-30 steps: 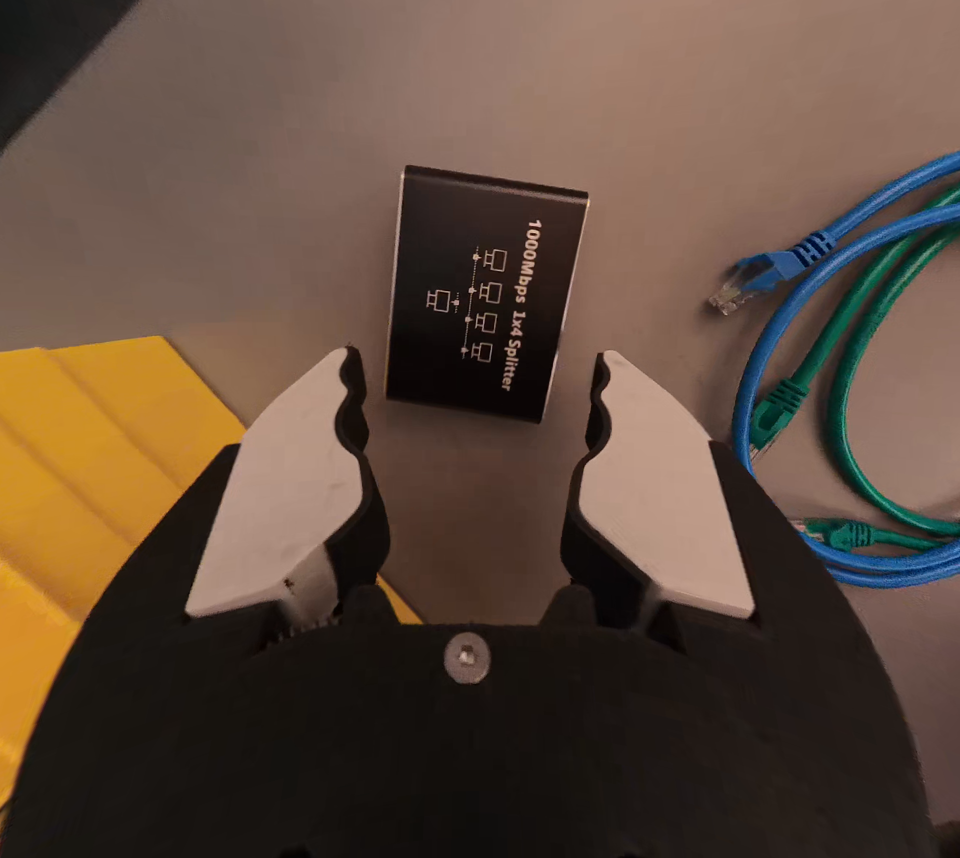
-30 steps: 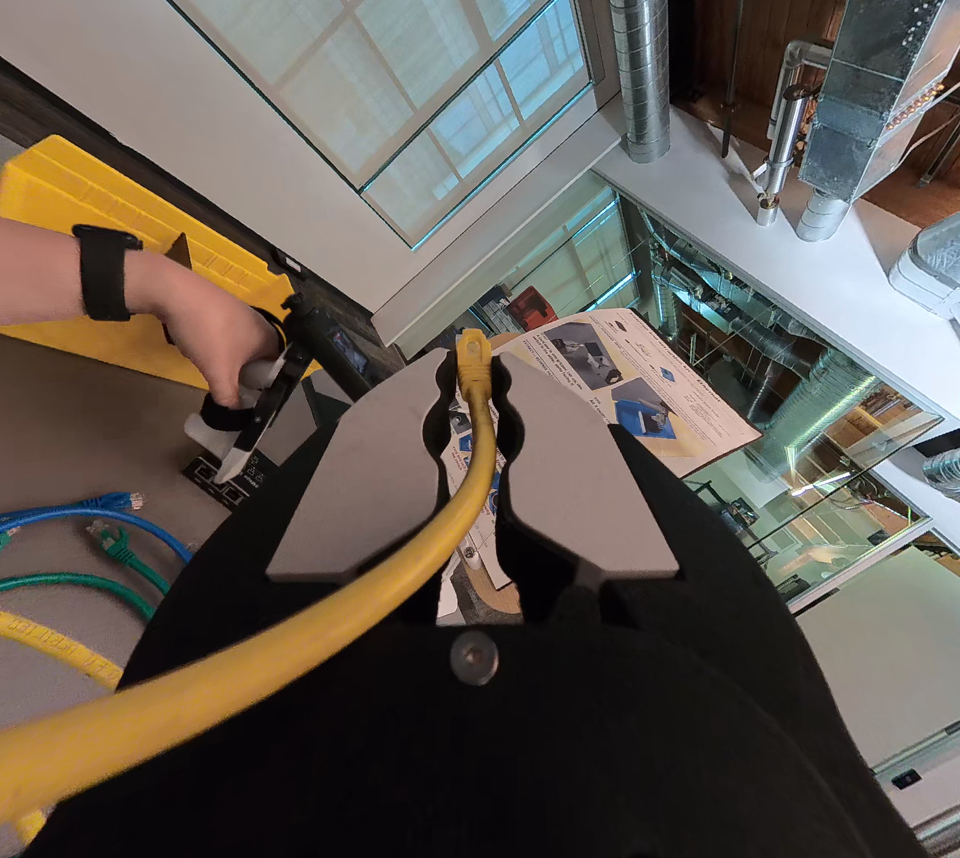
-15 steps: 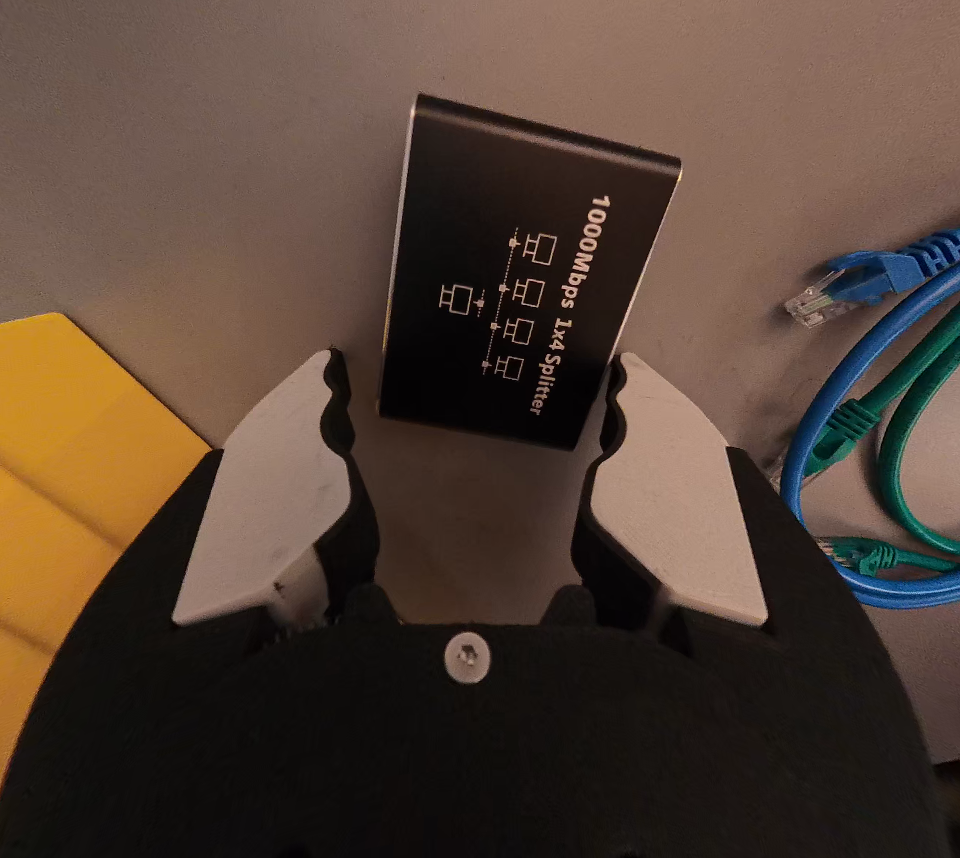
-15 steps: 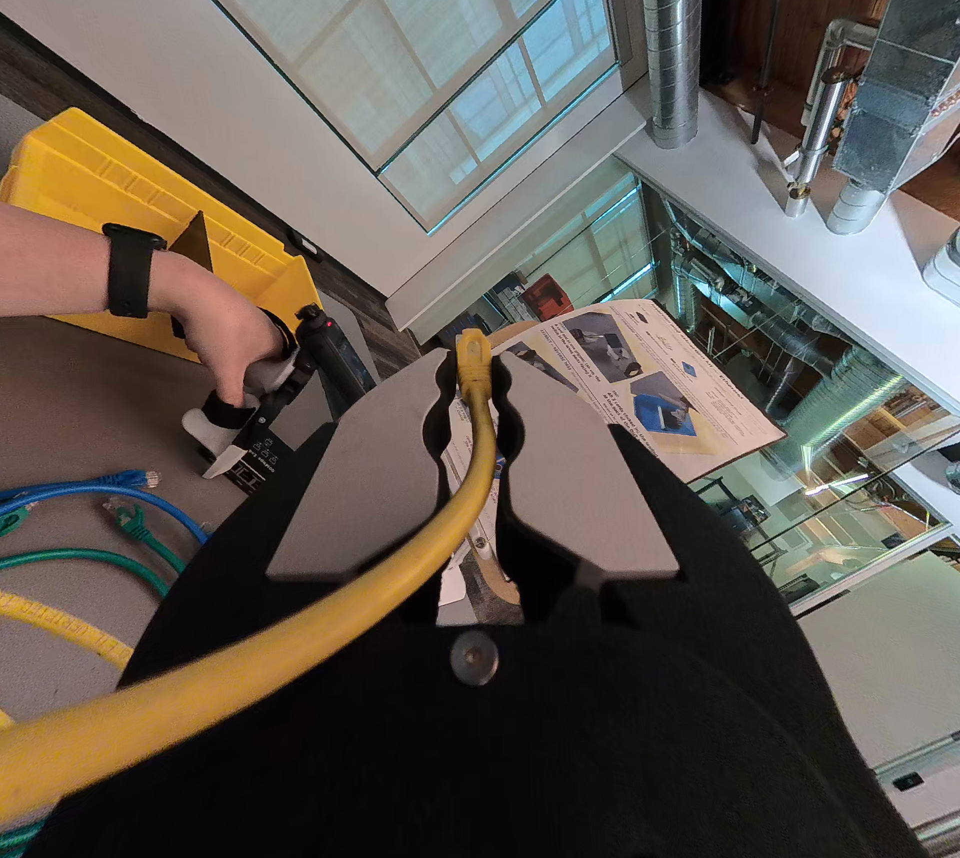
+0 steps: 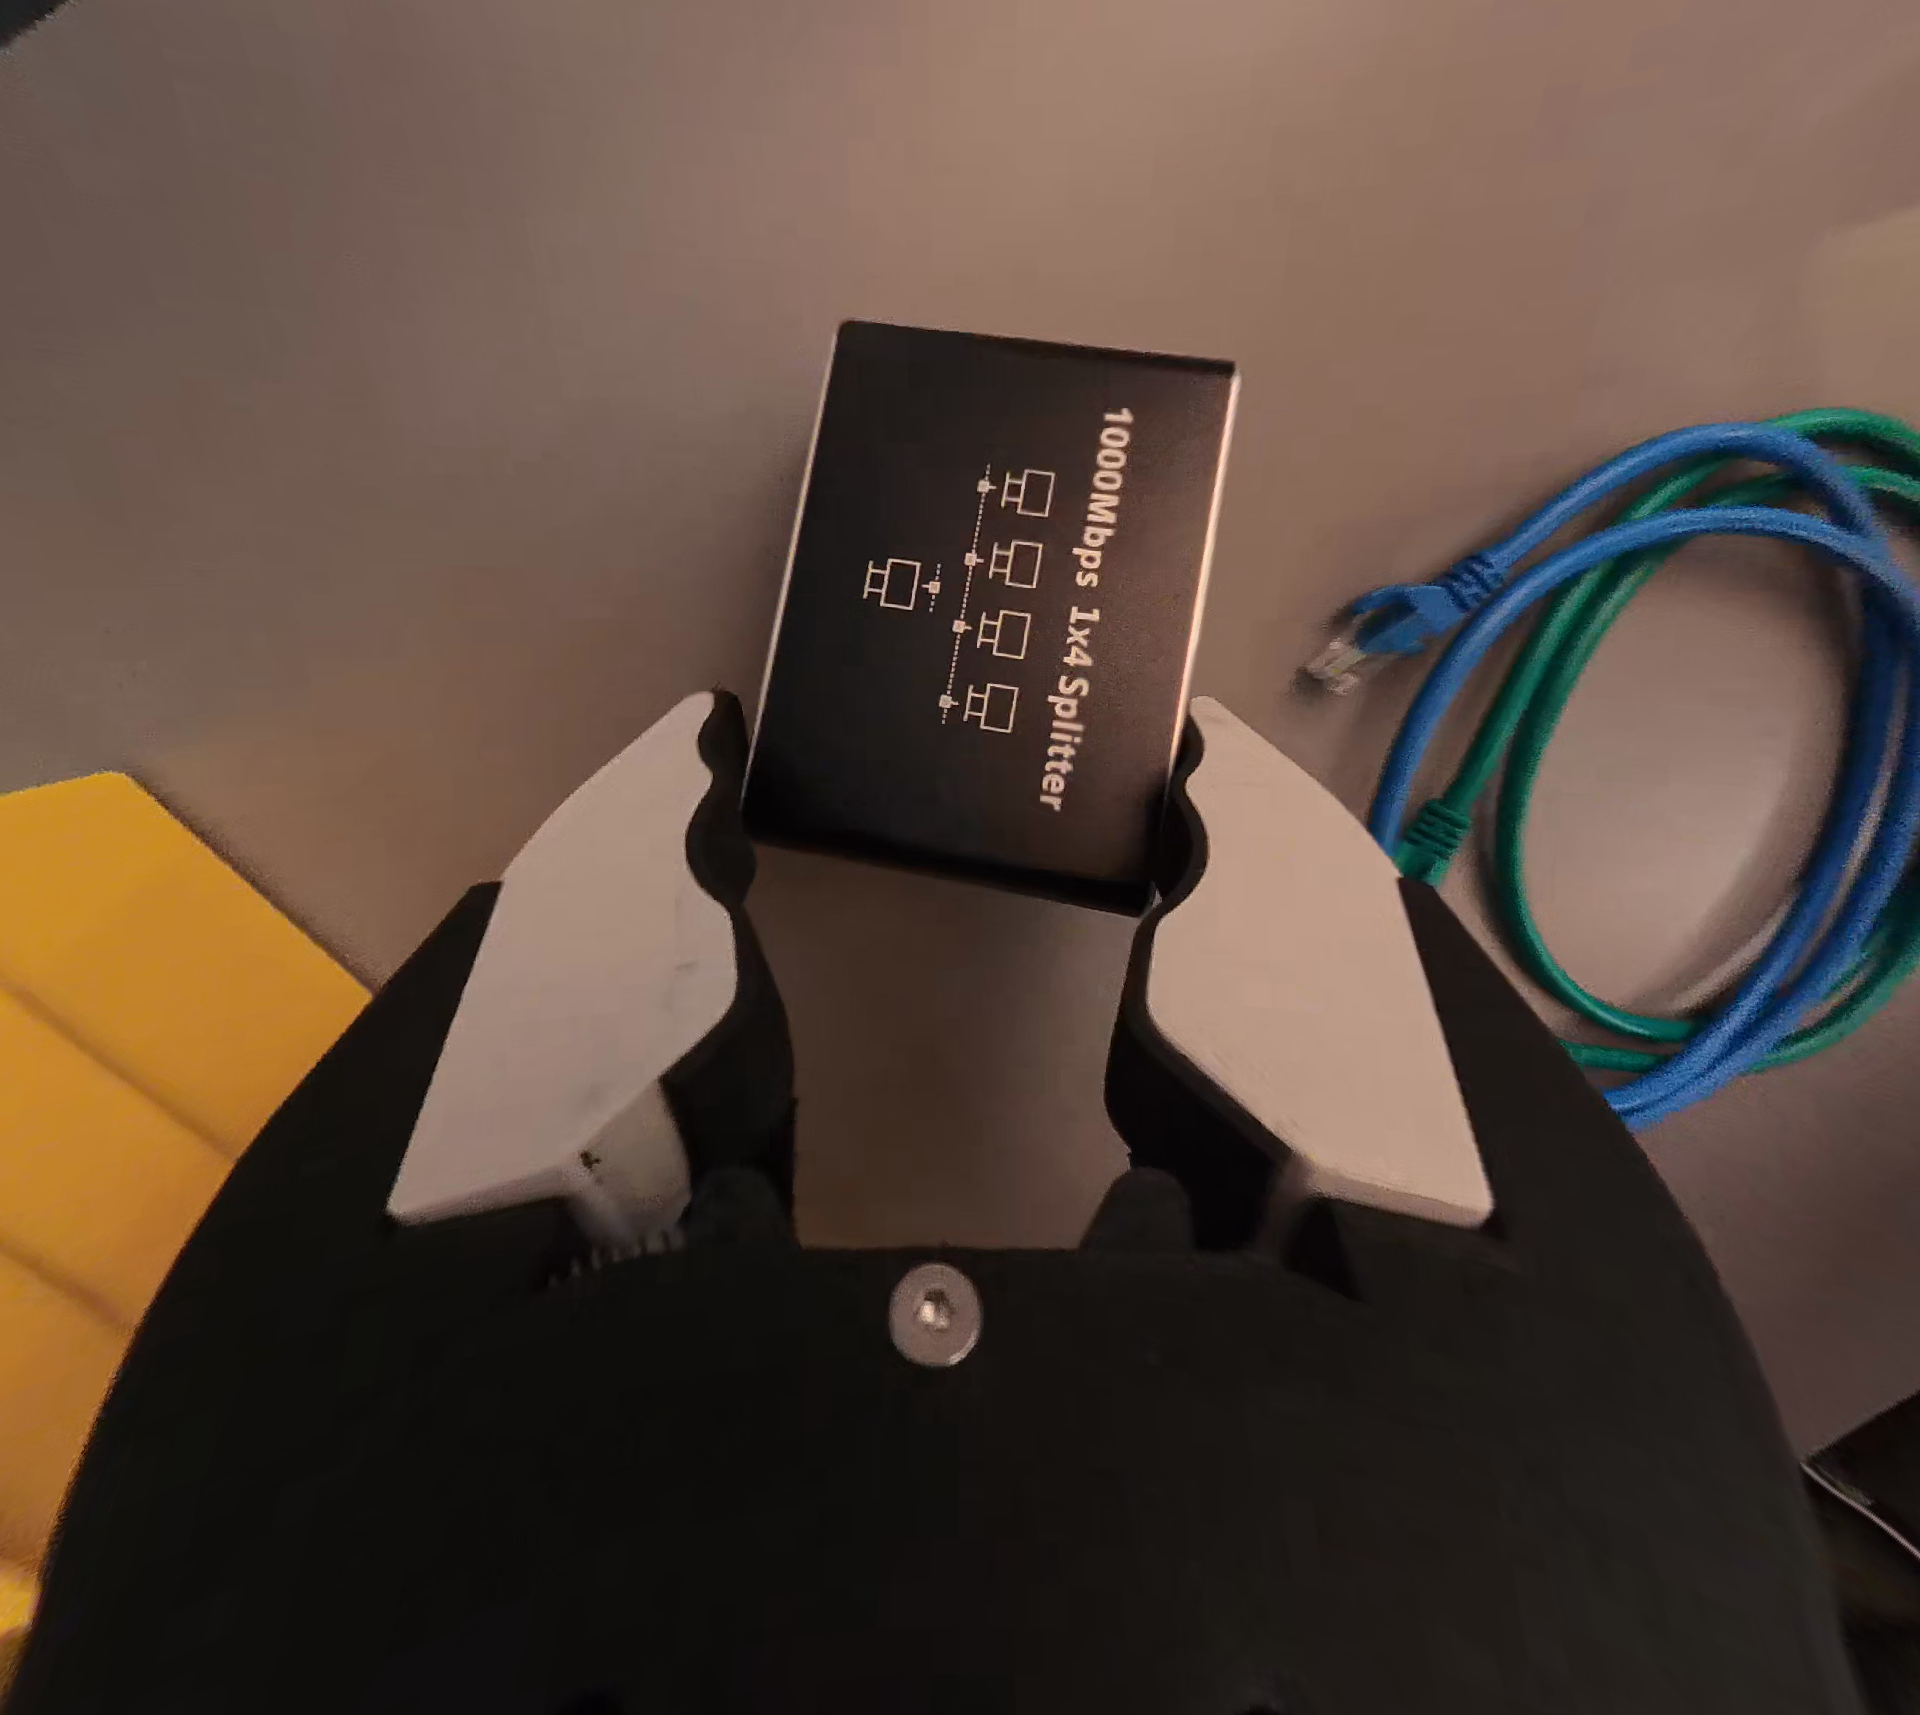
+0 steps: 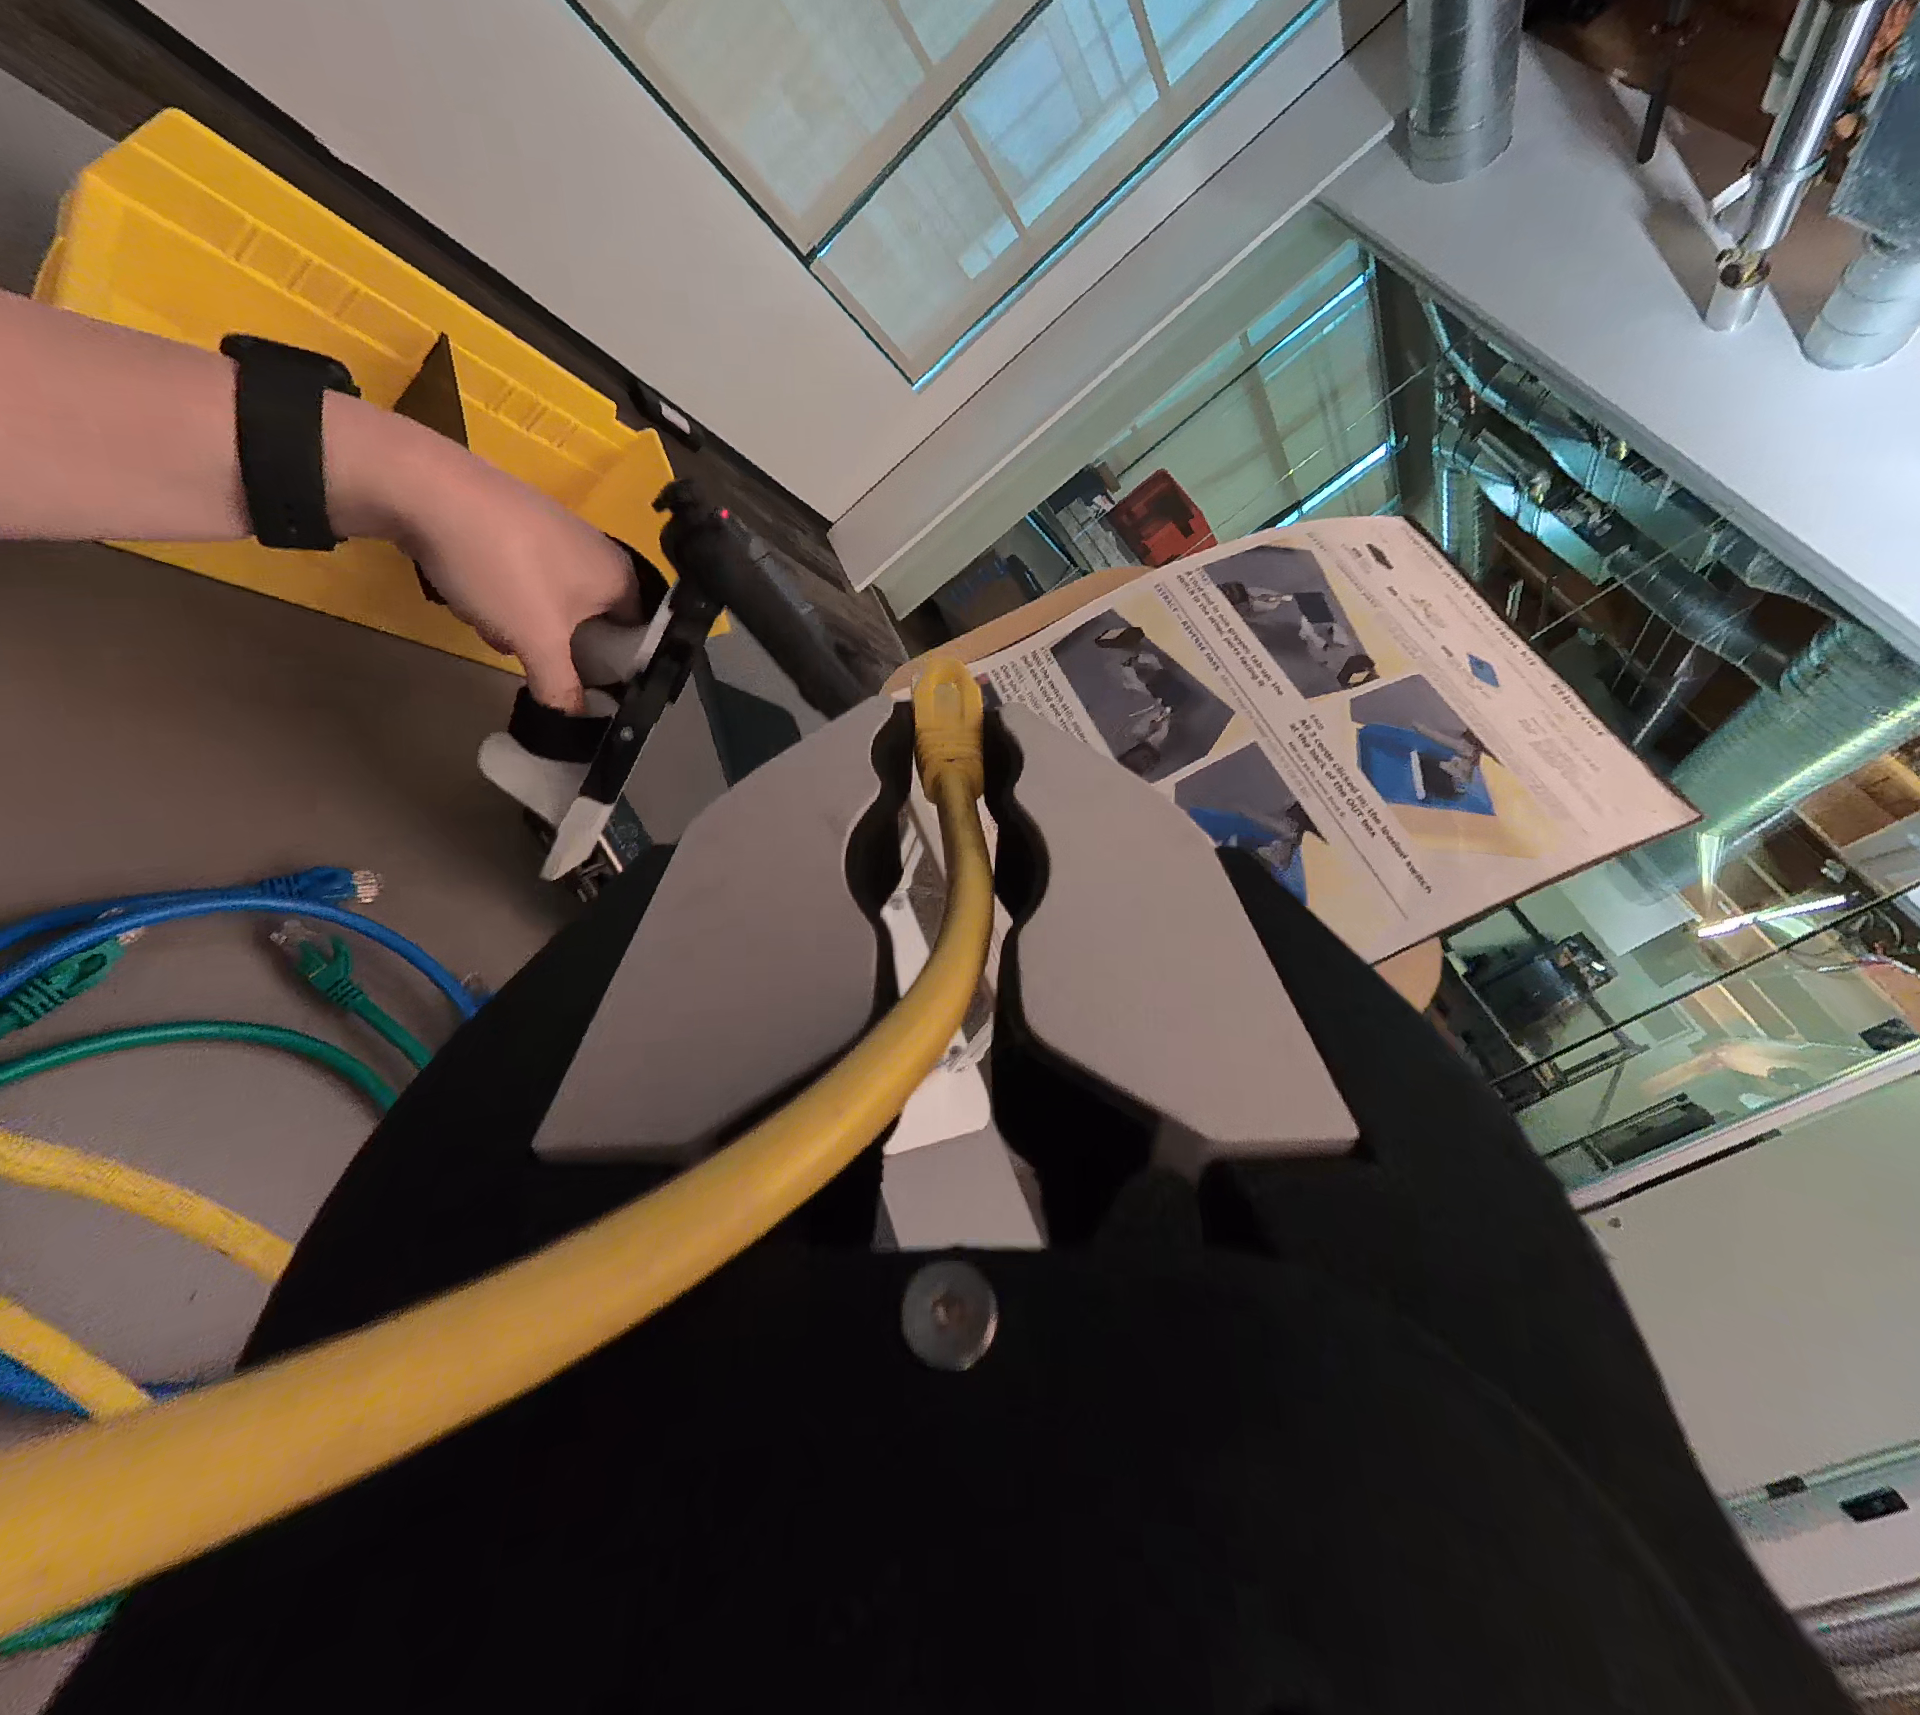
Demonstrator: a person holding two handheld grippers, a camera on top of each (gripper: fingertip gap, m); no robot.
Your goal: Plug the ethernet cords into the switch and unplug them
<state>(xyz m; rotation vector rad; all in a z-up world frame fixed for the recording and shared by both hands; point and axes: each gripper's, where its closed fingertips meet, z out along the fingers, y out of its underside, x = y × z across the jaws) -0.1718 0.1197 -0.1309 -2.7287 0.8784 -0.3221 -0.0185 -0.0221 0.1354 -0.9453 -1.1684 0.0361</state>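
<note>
A: Left gripper [image 5: 956, 730]?
B: Switch [image 5: 997, 605] is clamped at its near end between the fingers, on the bench [image 5: 520, 315].
A: Right gripper [image 6: 940, 709]?
B: Fingers closed on yellow cord [image 6: 951, 844]; plug held clear of the bench.

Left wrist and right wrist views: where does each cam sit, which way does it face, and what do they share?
Left wrist: on the left claw, looking down at the table; its fingers flank the black switch, touching its near corners.
Right wrist: on the right claw, tilted up toward windows and ceiling ducts; its fingers pinch the yellow cord; the person's hand shows at left.
Shared: blue cord, green cord, yellow bin, left claw.
</note>
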